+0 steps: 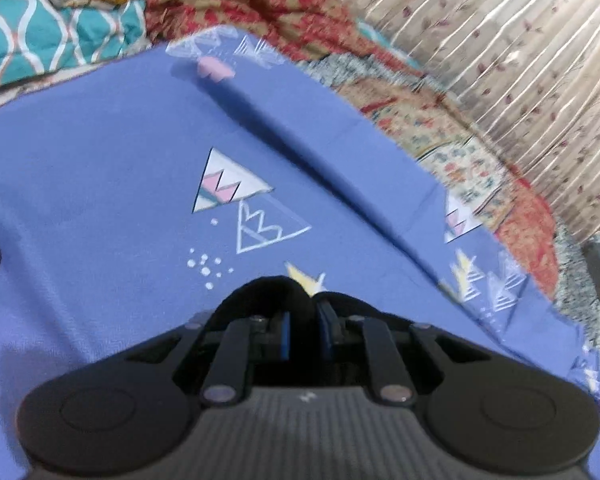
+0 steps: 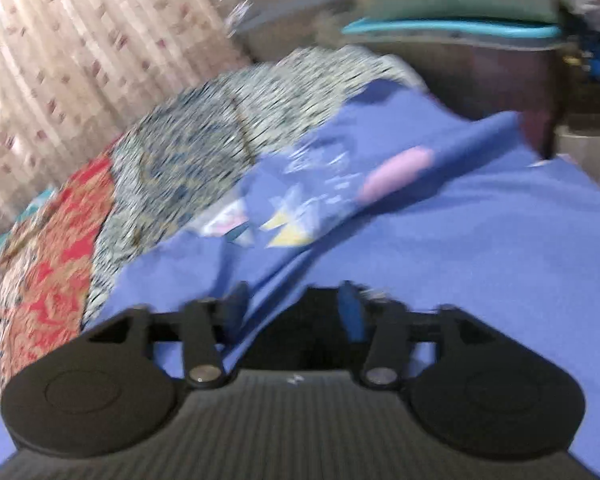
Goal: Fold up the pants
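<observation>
Left wrist cam first: my left gripper (image 1: 305, 298) is sitting low over the pants (image 1: 112, 152), which are lying spread on the bed, blue fabric with little triangle prints. The two fingers are pulled in close together with only a sliver of gap, and I honestly can't tell whether any cloth is pinched in there. A long crease is running diagonally away from me toward the pink tag (image 1: 214, 68), so it's looking like one lengthwise fold might already be in. A patterned blanket (image 1: 260, 4) is bunched up behind, curtain (image 1: 520, 48) off to the side.

Right wrist cam, pretty blurry: my right gripper (image 2: 296, 300) is spread wide, and blue fabric is running up between the fingers without being clamped. Ahead, a printed part of the pants (image 2: 320, 184) is lying rumpled, with a speckled blanket (image 2: 204, 128) beyond it.

So I'm guessing roughly midway: still needing that rumpled end smoothed and the crosswise folds done.
</observation>
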Motion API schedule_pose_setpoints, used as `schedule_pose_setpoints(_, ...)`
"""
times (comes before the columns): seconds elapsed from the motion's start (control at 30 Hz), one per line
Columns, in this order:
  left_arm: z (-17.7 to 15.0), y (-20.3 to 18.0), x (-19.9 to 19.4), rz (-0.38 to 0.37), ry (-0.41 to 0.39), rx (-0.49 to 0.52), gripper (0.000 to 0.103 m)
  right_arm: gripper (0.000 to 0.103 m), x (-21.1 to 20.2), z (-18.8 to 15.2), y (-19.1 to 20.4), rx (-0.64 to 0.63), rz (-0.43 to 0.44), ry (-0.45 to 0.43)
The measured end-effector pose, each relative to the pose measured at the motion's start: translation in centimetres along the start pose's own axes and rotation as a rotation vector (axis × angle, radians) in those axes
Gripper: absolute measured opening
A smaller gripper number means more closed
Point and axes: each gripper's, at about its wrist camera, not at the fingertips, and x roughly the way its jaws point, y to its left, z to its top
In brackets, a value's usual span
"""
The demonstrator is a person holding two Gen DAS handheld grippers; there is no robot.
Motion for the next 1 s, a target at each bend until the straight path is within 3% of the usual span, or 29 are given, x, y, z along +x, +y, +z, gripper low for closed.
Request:
schedule_pose_setpoints(0.07, -0.1, 0.0, -1.7, -0.054, -0.062, -0.023, 0.013, 0.062, 2.3, -0.1, 1.8, -0.029, -0.022, 0.056)
schedule_pose_setpoints(0.17, -0.7, 0.3, -4.7, -0.147, -0.171, -0.041, 0.013, 0.062, 5.9, -0.5, 3.2, 0.023, -0.061, 0.131)
schedule_pose_setpoints(0.23, -0.8, 0.5, -6.1, -0.178, -0.204, -0.036, 0.013, 0.064, 8.1, -1.0, 3.7, 0.049, -0.107, 0.173)
schedule_pose_setpoints(0.33, -0.7, 0.8, -6.9, -0.182, -0.204, -0.034, 0.013, 0.061, 11.1, -2.8, 4.1, -0.021, -0.245, 0.255)
schedule_pose_setpoints(0.37, -0.6, 0.9, -6.9, -0.182, -0.199, -0.035, 0.013, 0.050, 11.1, -3.3, 4.0, -0.040, -0.250, 0.236)
schedule_pose_setpoints(0.4, -0.7, 1.0, -6.9, -0.183, -0.192, -0.033, 0.013, 0.026, 10.8, -3.5, 4.1, -0.062, -0.264, 0.206)
schedule_pose_setpoints(0.43, -0.7, 1.0, -6.8, -0.180, -0.187, -0.029, 0.013, 0.014, 10.5, -3.6, 3.9, -0.071, -0.260, 0.196)
schedule_pose_setpoints(0.53, -0.8, 1.1, -6.6, -0.180, -0.169, -0.030, 0.013, 0.010, 8.6, -2.7, 2.1, 0.035, -0.164, 0.153)
schedule_pose_setpoints(0.63, -1.0, 1.1, -7.3, -0.194, -0.166, -0.044, 0.013, 0.010, 4.5, -1.0, -0.7, 0.199, -0.029, 0.070)
schedule_pose_setpoints(0.77, -1.3, 1.5, -9.1, -0.233, -0.155, -0.051, 0.013, 0.009, -2.9, 0.2, -6.0, 0.428, 0.178, 0.026)
schedule_pose_setpoints(0.9, -2.8, 2.7, -12.3, -0.268, -0.142, -0.054, 0.013, 0.004, -11.6, -0.7, -11.8, 0.492, 0.292, -0.028)
schedule_pose_setpoints(1.0, -4.6, 4.1, -14.5, -0.295, -0.116, -0.070, 0.013, 0.004, -18.4, -3.8, -16.7, 0.513, 0.321, -0.062)
